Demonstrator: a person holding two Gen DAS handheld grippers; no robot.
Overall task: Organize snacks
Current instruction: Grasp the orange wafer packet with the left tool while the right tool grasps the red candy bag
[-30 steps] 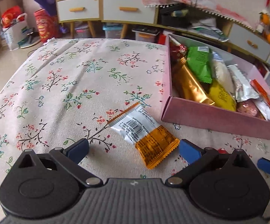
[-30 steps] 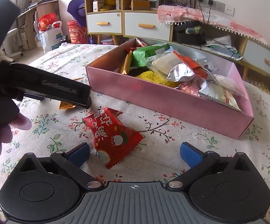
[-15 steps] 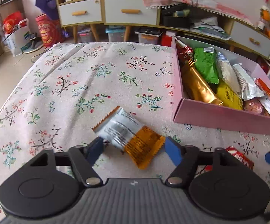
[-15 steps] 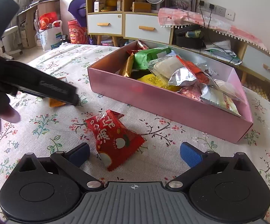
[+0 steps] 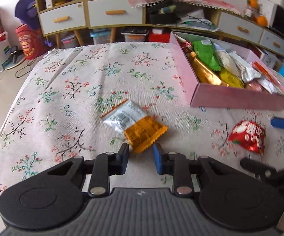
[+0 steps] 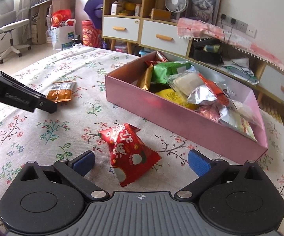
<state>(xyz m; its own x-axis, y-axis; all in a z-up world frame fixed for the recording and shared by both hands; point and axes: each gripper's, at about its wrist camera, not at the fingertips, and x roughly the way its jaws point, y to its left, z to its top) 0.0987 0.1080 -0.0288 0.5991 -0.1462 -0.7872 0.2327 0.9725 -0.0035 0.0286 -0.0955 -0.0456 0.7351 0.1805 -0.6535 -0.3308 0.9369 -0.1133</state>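
On the floral tablecloth [image 5: 67, 90] we take the long pink cardboard box [image 5: 234, 100] as our landmark; it is already packed with foil and plastic snack packets. Our left gripper [image 5: 140, 153] sits low over the cloth, well to the left of the box, its blue-padded jaws narrowed but with a gap between them, the near orange corner of the flat silver-and-orange snack packet [image 5: 134, 125] lying just at their tips; we cannot tell whether the pads touch it. Our right gripper [image 6: 140, 161] is spread wide, grasping nothing, and the puffy red foil snack bag [image 6: 130, 153] lies between its pads on the cloth, just in front of the box's near long wall.
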